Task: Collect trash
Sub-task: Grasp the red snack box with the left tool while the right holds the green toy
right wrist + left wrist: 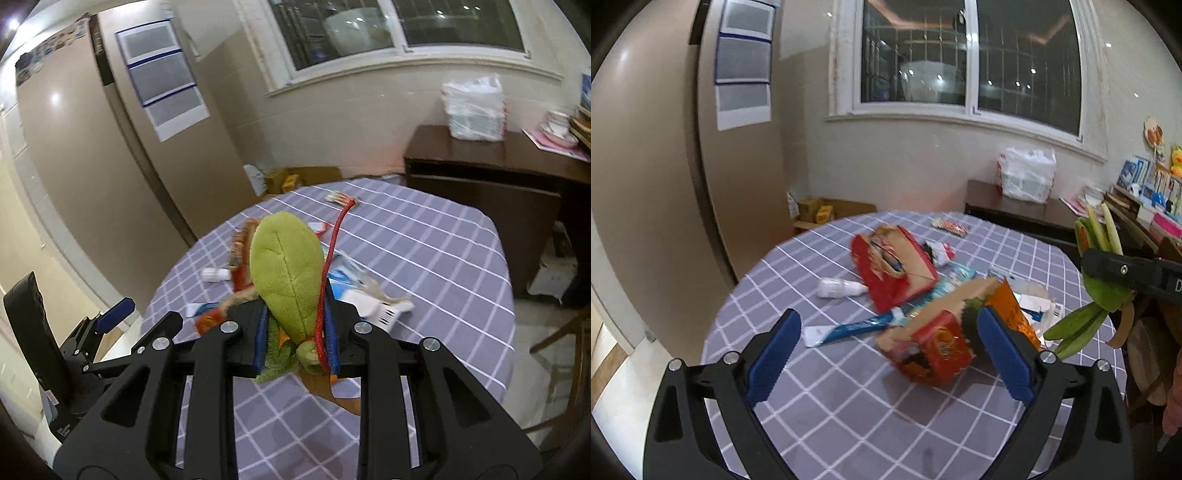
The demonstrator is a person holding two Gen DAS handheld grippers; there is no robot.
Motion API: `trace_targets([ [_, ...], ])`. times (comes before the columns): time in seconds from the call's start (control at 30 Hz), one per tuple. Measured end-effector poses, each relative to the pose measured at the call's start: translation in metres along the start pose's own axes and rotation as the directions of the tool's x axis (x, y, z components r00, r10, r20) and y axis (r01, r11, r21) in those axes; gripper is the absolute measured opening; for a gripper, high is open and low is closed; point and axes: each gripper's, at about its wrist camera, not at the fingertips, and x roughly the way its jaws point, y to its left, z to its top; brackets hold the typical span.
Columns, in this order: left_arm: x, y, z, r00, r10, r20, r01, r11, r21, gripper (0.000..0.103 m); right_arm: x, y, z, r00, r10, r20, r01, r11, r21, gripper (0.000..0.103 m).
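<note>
My right claw (295, 343) pinches a fuzzy green leaf-shaped plush toy (286, 273). My left claw (882, 354) gapes wide, empty, above the checked-cloth bench (820, 398); crumpled red cardboard boxes (934, 350), a toothpaste tube (849, 328) lie beyond.

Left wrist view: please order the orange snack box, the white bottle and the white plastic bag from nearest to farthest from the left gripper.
From the left gripper:
1. Orange snack box, just ahead, by the right finger.
2. White bottle, mid-table, left.
3. White plastic bag, on the dark cabinet beyond the table.
</note>
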Motion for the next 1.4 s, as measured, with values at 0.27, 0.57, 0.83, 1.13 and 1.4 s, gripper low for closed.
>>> trace_targets([
  [0.27, 0.038, -0.024, -0.006, 0.993, -0.051, -0.102, 0.059, 0.995, 0.074, 0.096, 0.016, -0.025, -0.013, 0.998, -0.027, -0.061, 0.03, 0.998, 0.053, 0.025],
  [0.57, 0.086, -0.031, -0.014, 0.971, -0.074, -0.228, 0.112, 0.981, 0.158, 0.096, 0.033, -0.036, -0.018, 0.994, -0.021, -0.111, 0.03, 0.996, 0.078, 0.025],
  [0.83, 0.092, -0.026, -0.012, 0.955, -0.144, -0.258, 0.183, 0.974, 0.132, 0.049, 0.04, -0.034, -0.017, 0.992, -0.015, -0.123, 0.024, 0.997, 0.076, 0.025],
  [1.13, 0.072, -0.019, -0.011, 0.974, -0.134, -0.184, 0.16, 0.978, 0.132, 0.015, 0.038, -0.028, -0.019, 0.993, -0.01, -0.119, 0.018, 0.997, 0.071, 0.025],
  [1.4, 0.043, -0.016, -0.008, 0.983, -0.155, -0.095, 0.168, 0.975, 0.148, 0.005, 0.033, -0.015, -0.02, 0.994, 0.001, -0.111, 0.006, 0.998, 0.061, 0.025],
])
